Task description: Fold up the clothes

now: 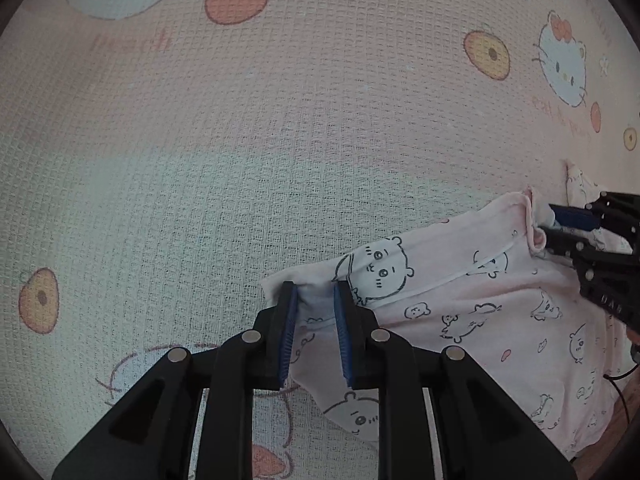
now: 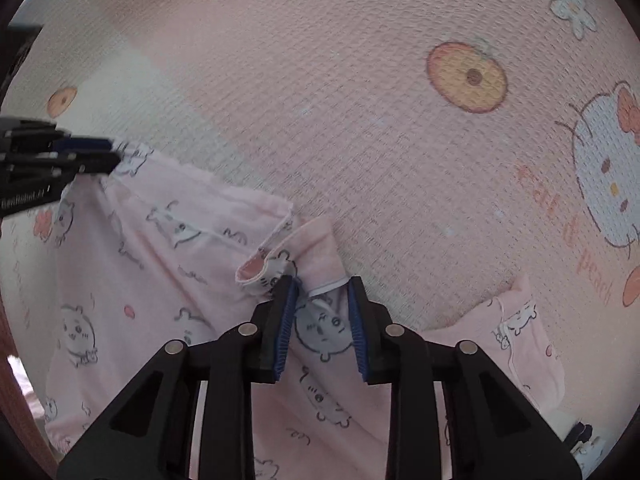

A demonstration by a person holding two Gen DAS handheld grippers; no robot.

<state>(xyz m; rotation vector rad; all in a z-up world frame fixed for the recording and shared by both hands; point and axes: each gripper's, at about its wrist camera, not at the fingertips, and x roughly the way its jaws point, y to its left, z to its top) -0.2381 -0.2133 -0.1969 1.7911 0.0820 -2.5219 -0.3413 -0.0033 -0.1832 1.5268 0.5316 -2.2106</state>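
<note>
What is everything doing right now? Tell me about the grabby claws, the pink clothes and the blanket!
left gripper: pinching a corner of the garment, cloth bunched between its blue pads.
right gripper: pinching a rumpled edge of the garment near a white seam.
pink garment: crumpled, partly lifted at the two pinched spots, not folded neatly yet.
blanket: spread flat under the garment.

L gripper (image 1: 316,296): black linkage arms, silver pivot pins, blue ribbed pads | R gripper (image 2: 322,290): same build, white lettering seen on housing
</note>
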